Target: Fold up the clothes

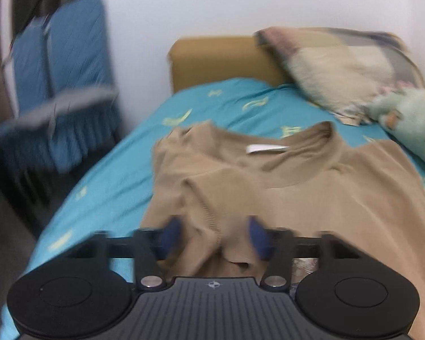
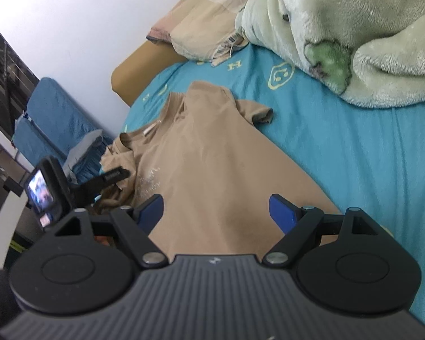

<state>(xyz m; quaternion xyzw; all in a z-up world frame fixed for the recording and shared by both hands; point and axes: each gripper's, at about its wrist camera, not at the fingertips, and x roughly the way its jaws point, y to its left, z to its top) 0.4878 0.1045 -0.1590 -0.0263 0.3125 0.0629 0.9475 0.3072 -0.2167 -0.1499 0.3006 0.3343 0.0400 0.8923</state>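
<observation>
1. A tan T-shirt lies spread on a bed covered by a teal sheet printed with pale yellow motifs; its collar, with a white neck label, lies ahead of the left fingers.
2. The left gripper has its two blue fingers spread apart, with a bunched sleeve of the shirt lying in the gap between them. The picture is blurred, and the pads do not appear to press the cloth.
3. The right gripper hangs over the shirt's body with its blue fingers wide apart; only flat fabric shows between them, nothing grasped.
4. Seen from the right wrist, the shirt's other short sleeve lies flat on the sheet, ahead of the right fingers and to their right.
5. The left gripper also shows in the right wrist view, to the left of the right fingers, at the crumpled sleeve.
6. Beyond the collar stands a tan headboard, with a patchwork pillow leaning against it.
7. A pale green plush toy lies on the sheet to the right of both grippers.
8. A blue padded chair stands off the bed, left of the left fingers.
</observation>
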